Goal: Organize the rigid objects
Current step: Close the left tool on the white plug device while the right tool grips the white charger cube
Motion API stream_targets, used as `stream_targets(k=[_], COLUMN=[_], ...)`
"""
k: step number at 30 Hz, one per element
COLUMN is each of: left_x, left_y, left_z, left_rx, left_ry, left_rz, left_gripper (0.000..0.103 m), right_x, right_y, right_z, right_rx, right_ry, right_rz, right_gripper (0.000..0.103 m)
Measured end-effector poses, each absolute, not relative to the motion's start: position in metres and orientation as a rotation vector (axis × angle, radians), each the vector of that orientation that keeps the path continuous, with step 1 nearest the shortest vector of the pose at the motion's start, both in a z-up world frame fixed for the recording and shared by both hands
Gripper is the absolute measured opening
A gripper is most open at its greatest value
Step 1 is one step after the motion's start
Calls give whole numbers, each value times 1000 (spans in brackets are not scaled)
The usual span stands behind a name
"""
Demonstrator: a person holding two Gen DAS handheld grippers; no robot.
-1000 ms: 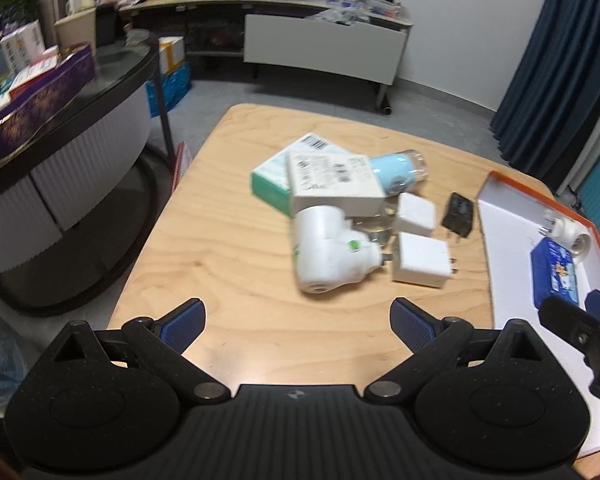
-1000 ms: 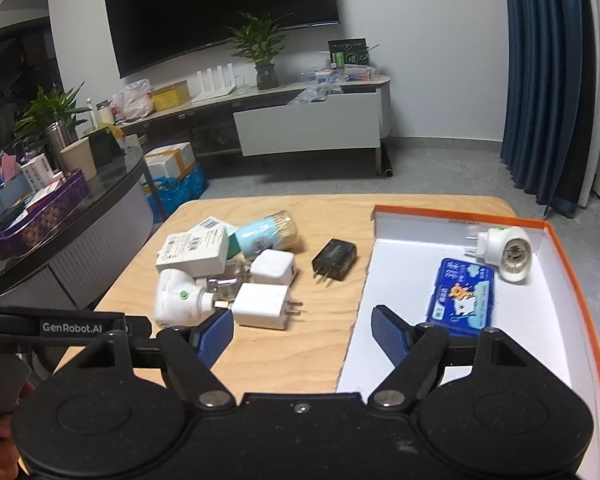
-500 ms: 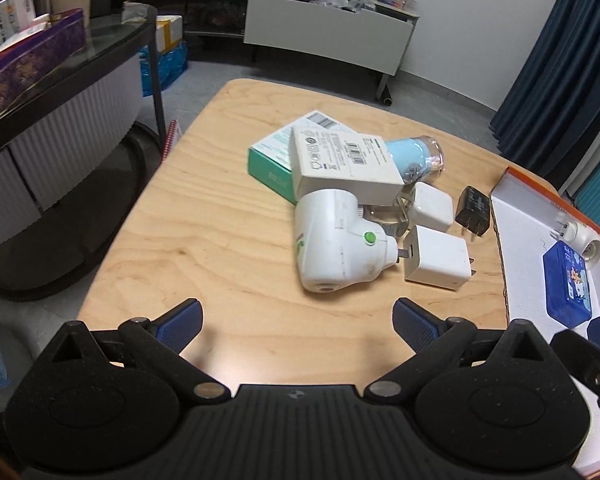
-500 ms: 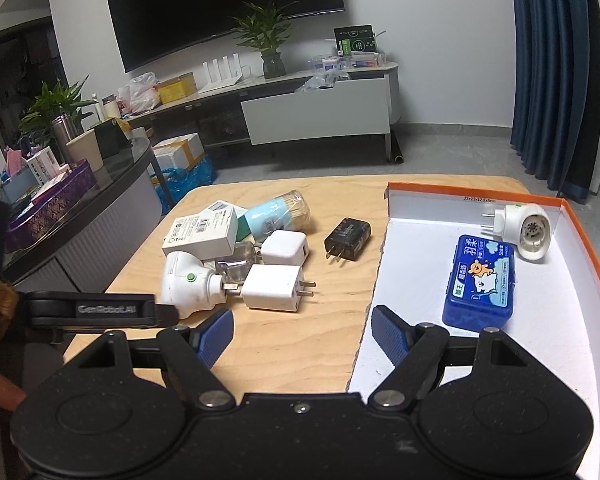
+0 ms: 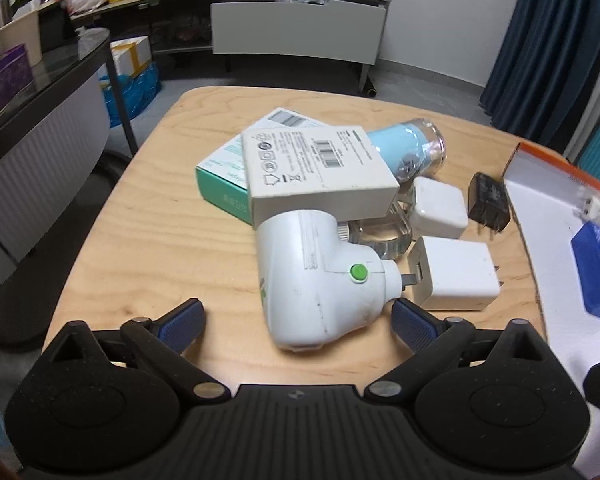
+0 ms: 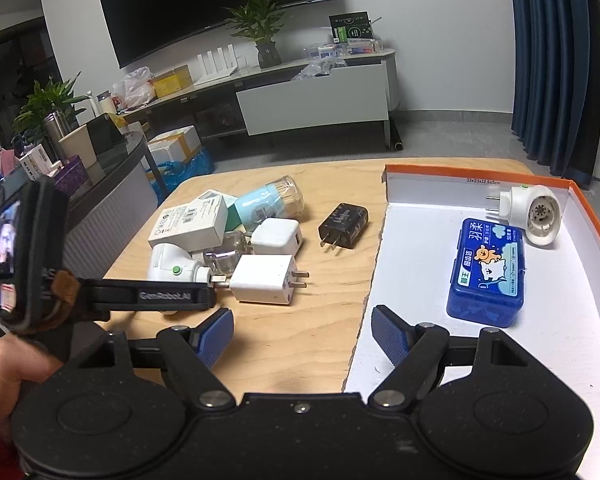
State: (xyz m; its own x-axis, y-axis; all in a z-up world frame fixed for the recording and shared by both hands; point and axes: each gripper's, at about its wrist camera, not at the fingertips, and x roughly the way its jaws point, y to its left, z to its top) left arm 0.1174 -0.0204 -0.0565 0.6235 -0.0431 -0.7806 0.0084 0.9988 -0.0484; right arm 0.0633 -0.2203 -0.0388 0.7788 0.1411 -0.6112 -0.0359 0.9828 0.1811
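A pile lies on the wooden table (image 5: 148, 264): a white plug-in device with a green button (image 5: 320, 276), a white box (image 5: 320, 168) on a green box (image 5: 220, 184), a light-blue jar (image 5: 408, 148), two white chargers (image 5: 456, 276) (image 5: 438, 208) and a black charger (image 5: 490, 200). My left gripper (image 5: 296, 318) is open, its fingertips on either side of the white plug-in device's near end. My right gripper (image 6: 302, 332) is open and empty over the tray's left edge. The orange-rimmed white tray (image 6: 420, 264) holds a blue case (image 6: 488, 272) and a white plug-in device (image 6: 534, 212).
The left gripper's body (image 6: 100, 300) crosses the right wrist view at the left. A dark curved counter (image 5: 40, 92) stands left of the table. A low cabinet (image 6: 316, 104) and blue curtains (image 6: 552, 60) stand behind.
My left gripper has moved forward and down to the pile, so the white plug-in device now lies between its open fingertips. My right gripper has shifted slightly toward the tray.
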Motion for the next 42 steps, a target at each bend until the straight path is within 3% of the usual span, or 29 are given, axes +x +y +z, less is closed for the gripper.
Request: stream_targets(k=[2,4,6,10,27,31,42], left_x=[117,116,114,111,94,94,84], left_y=[-22,-23,-27,-25,13,13,7], left_z=[-57,-56,-55,-54,-38,-38,-31], left_rx=[-20,-2,26,4,-108,-119,-133], left_ry=[876,844,831,820,772,771,763], left_rz=[-33,-46,-59,-91,-55,-57,-79], left_gripper=[97,81,71,64,63,63,63], right_x=[67,70,74,85,164,166,128], right_y=[-219,-218,-213,-201,-163,-163,-175], right_z=[-41,-43,-46,-52,-84,-86,-63], right_rx=[161,159,150,120,45,55,81], right_ry=[679,686,697,709,758,757,721], right_rz=[96,97,101,112,40,24,45], right_gripper=[90,90,90,90,93,83,82])
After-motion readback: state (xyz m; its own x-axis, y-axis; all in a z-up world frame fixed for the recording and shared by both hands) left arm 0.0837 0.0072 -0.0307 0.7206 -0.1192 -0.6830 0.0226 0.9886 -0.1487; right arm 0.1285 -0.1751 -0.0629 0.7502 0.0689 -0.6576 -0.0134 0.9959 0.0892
